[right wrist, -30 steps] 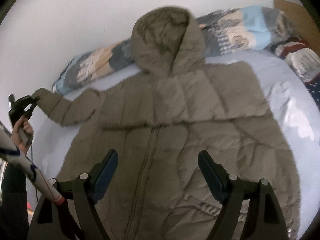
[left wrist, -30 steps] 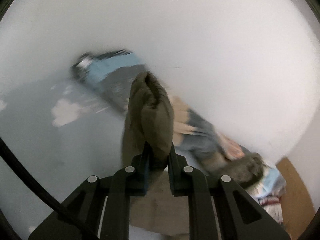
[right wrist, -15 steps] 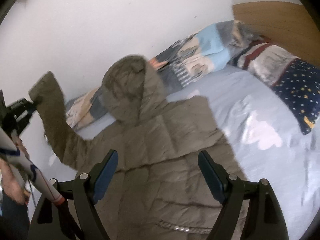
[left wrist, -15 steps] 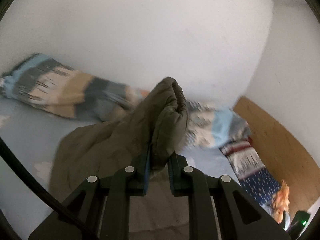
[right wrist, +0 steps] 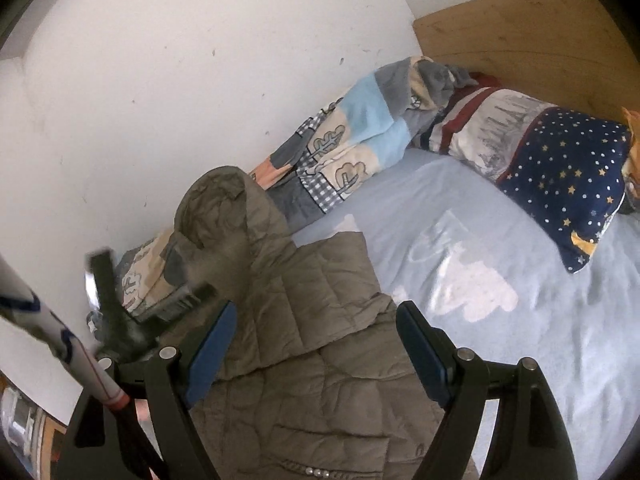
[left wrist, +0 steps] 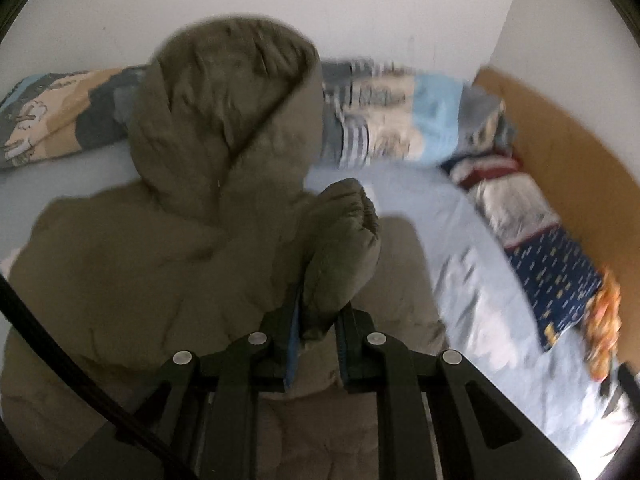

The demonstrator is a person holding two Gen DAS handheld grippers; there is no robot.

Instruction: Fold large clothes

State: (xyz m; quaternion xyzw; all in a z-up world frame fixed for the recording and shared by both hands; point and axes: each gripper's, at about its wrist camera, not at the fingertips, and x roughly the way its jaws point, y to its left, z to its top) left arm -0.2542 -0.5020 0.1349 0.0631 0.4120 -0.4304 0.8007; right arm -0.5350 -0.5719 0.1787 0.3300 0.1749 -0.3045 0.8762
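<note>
The soft, puffy olive jacket [left wrist: 160, 280] lies spread on the bed [right wrist: 500, 360], its sleeve cuff [left wrist: 340, 248] pinched in the left gripper [left wrist: 316, 344] above the jacket's chest, while the right gripper [right wrist: 316, 344] gapes empty over its right side; likely light, springy, best gripped at cuffs and hems.

Both wrist views close above the shared jacket [left wrist: 160, 272], wallward.

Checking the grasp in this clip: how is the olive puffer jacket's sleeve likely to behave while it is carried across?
The sleeve, pinched in the left hand-held gripper, bulges around the fingers, so it is probably soft and compressible. It likely drapes floppily rather than holding shape. The quilted jacket looks puffy, so probably light for its bulk.
</note>
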